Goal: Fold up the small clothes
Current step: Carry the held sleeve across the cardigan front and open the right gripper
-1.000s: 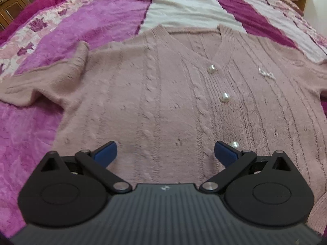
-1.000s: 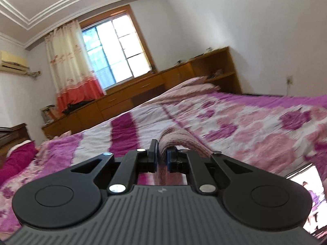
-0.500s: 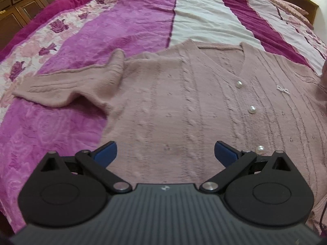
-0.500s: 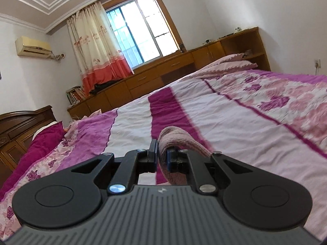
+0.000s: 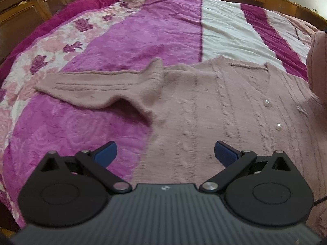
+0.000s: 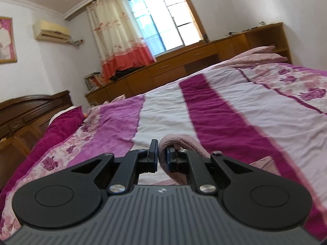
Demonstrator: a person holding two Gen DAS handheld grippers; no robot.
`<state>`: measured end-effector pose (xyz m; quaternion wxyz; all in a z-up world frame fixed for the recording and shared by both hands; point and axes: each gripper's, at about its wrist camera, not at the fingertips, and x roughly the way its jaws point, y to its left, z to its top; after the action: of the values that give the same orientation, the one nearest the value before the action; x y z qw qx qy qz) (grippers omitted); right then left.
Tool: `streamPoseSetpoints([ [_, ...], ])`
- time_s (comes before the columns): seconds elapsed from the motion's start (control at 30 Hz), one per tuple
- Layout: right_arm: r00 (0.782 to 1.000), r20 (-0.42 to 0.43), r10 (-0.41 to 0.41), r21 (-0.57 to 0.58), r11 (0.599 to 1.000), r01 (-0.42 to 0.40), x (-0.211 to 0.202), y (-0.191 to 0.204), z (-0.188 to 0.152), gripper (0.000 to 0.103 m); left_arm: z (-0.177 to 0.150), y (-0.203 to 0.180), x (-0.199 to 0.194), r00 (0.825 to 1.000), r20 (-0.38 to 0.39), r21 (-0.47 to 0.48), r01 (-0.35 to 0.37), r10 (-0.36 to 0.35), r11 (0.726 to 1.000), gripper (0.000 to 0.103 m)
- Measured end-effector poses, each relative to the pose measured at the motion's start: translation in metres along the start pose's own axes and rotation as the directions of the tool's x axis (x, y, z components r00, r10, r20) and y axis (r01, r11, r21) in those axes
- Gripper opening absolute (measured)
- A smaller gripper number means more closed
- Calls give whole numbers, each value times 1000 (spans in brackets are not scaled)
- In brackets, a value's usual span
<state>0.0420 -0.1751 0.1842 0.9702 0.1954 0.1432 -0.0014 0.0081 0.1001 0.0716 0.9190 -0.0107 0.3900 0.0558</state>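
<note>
Left wrist view. Dusty-pink cable-knit cardigan with pearl buttons: lies front-up on the bed, body toward the near right. More of it shows than a second ago: its left sleeve, then cut by the picture's edge, is now seen whole, stretched toward the bed's left edge. Left gripper: blue pads spread wide, nothing between them, as before. Magenta, pink and white striped floral bedspread: covers the bed. Brown wooden cabinets: along the far left.

Right wrist view. Right gripper: clamped on a fold of the pink knit, unchanged; the room behind has swung, the window now centred. Also: cream-and-orange curtain, wall air conditioner, long wooden sideboard, dark headboard.
</note>
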Motion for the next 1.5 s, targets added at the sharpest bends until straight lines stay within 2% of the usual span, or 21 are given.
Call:
streamPoseSetpoints([
  [0.4,989,-137,62,-97,992,-75,53,89,-73,8,-6,34,7,1000,-14,-68,-25,24,997,103],
  [0.7,961,-271,57,-138,986,-97,98,100,-128,8,-13,39,14,1000,-24,-84,-10,8,996,103],
  [0.93,929,-365,67,-114,987,-116,116,92,-153,10,-14,41,19,999,-34,-89,-9,6,996,103],
  [1.0,914,-400,69,-106,987,-121,120,92,-159,22,-14,41,19,999,-36,-90,-11,8,996,103],
  [1.07,898,-434,67,-98,988,-121,121,91,-163,55,-14,41,19,999,-35,-93,-11,8,996,103],
  [1.13,887,-454,81,-83,988,-133,119,91,-166,70,-14,40,18,999,-34,-96,-9,6,995,103],
  [1.37,861,-489,141,-38,982,-183,100,89,-162,78,-13,35,16,1000,-31,-88,-3,0,996,103],
  [1.5,846,-513,144,-20,984,-179,88,87,-155,85,-12,32,14,1000,-26,-83,2,-4,997,103],
])
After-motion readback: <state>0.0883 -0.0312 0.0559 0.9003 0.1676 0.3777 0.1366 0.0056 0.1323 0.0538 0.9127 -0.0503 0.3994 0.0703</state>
